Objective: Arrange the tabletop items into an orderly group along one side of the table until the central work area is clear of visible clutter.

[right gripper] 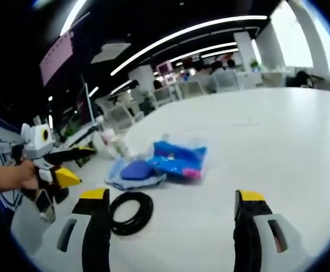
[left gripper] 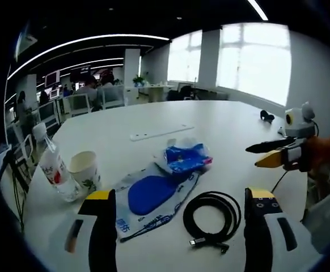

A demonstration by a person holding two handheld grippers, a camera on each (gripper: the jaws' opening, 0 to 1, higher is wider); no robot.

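On a round white table lie a coiled black cable, a flat white-and-blue pouch and a blue plastic packet. A paper cup and a plastic bottle stand at the left. My left gripper is open above the near edge, with the pouch and cable just ahead. My right gripper comes in from the right, jaws apart and empty. In the right gripper view, my right gripper is open above bare table, with the cable, pouch and packet ahead-left and the left gripper beside them.
A white power strip lies farther back on the table, and a small black object sits near the far right edge. Chairs, desks and seated people fill the office behind. The table's far and right parts are bare.
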